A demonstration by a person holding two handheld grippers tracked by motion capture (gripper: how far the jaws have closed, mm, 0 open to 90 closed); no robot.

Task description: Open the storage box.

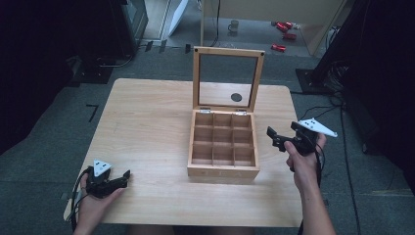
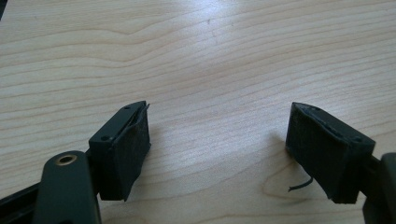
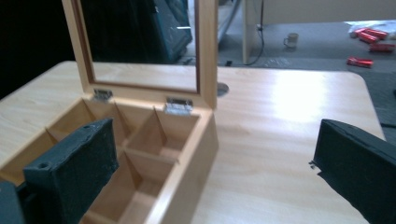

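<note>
One wooden table (image 1: 147, 127) carries a wooden box (image 1: 223, 169) near its middle, a little to the right. Its glass lid (image 1: 228, 78) stands upright at the far side, and the nine compartments inside have nothing in them. At the right of the box, just beside its right wall, the right gripper (image 1: 280, 133) is held above the table with its jaws wide apart and nothing between them. At the near left corner the left gripper (image 1: 120, 180) lies low over bare wood, jaws also apart and holding nothing.
</note>
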